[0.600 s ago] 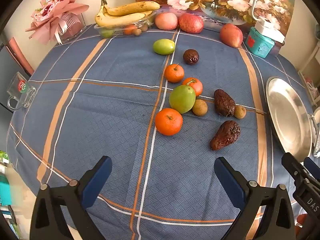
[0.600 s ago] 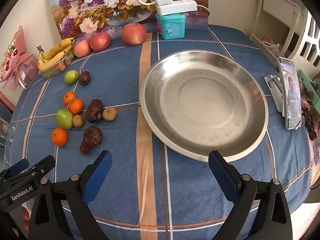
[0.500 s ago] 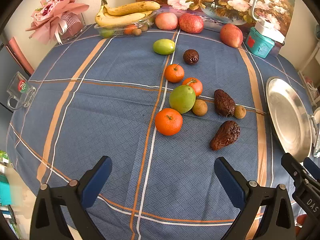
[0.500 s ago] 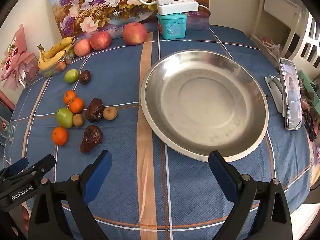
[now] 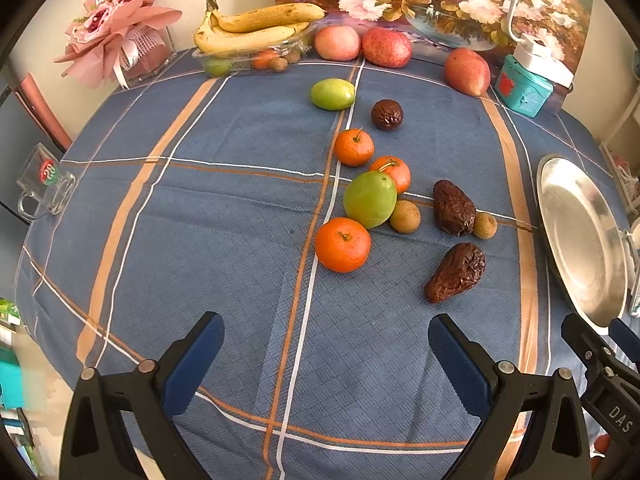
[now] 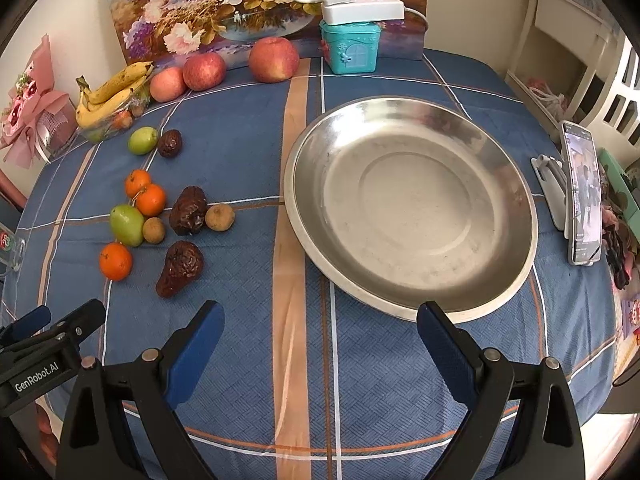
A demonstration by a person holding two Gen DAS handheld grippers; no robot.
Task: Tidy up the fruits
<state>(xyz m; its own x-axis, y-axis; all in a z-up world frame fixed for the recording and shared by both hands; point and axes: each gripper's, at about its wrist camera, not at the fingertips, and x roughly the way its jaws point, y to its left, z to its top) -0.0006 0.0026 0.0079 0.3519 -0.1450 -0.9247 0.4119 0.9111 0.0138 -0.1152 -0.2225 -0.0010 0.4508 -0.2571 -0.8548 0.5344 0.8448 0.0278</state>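
Both tools hang above a bench covered in a blue plaid cloth (image 5: 208, 216). The left hand-held gripper (image 5: 326, 356) is released, jaws spread wide with nothing between them, at the bottom of its frame. The right hand-held gripper (image 6: 320, 340) is likewise released and empty, low in its own frame. In the left wrist view the loose fruit sits just right of centre: a large orange (image 5: 343, 244) touching a green fruit (image 5: 370, 199), with a small brown fruit (image 5: 405, 216) beside that, two smaller oranges (image 5: 353, 147) above, and two wrinkled dark fruits (image 5: 455, 208) to the right. Higher up lie another green fruit (image 5: 333, 94) and a dark round fruit (image 5: 387, 114). Along the top edge are bananas (image 5: 256, 28) on a clear tray and three red apples (image 5: 387, 47). In the right wrist view a steel plate (image 6: 404, 200) fills the centre, holding nothing, with the fruit cluster well apart at mid-left. A phone on a stand (image 6: 582, 196) stands at the right edge.
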